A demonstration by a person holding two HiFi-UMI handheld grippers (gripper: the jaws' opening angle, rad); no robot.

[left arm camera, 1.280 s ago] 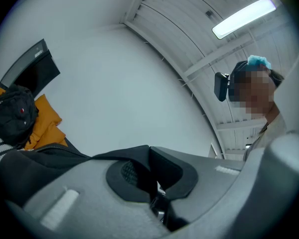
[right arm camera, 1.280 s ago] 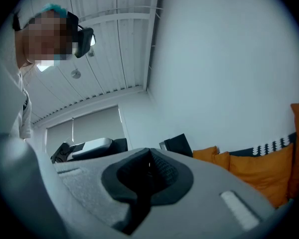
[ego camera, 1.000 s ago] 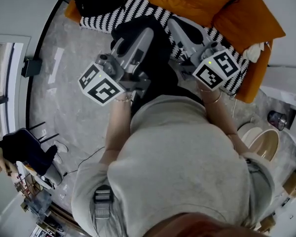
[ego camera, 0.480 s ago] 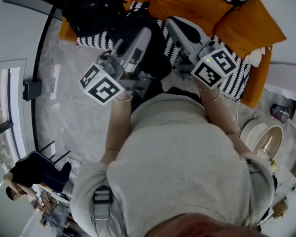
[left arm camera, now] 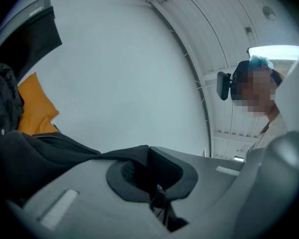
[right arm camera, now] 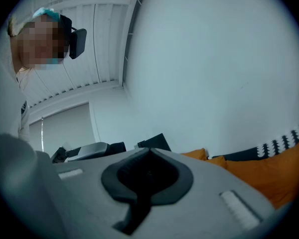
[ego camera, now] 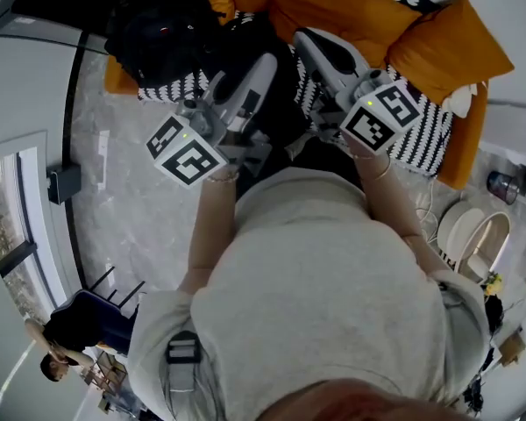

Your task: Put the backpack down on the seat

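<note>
sofa approach, backpack in the air.

- left gripper [left arm camera: 149, 154]: its fingers [left arm camera: 89, 208] are pinched tight on a fold of black cloth from the backpack [ego camera: 285, 99].
- right gripper [right arm camera: 148, 153]: fingers [right arm camera: 214, 193] pressed together. we cannot tell whether a strap is caught between them; no cloth shows at the tips.
- the backpack hangs between the two grippers, above the near edge of the sofa [ego camera: 416, 134], over the striped cover. we judge it not yet down on the seat.

doing the step well, as we judge it:
- carry it a little farther over the striped cover so the bulk lands on the seat and not on the front edge, where it could slide to the floor [ego camera: 131, 200].
- lower both grippers together and level, so the weight does not swing to one side.
- let the base take the weight on the cushion before parting the left fingers; open only when the cloth goes slack.

edges and room:
- far left on the sofa sits another black bag [ego camera: 153, 29], just beside the backpack. keep right of it to avoid stacking or snagging straps.
- orange cushions [ego camera: 333, 3] line the far side and an orange pillow [ego camera: 451, 42] closes the right end. the open striped patch lies between, right of the grippers.
- the near edge of the seat is close under the load; the floor to the left is open.
- the person's own body crowds the near side, so we pull out upward, not toward us.
</note>
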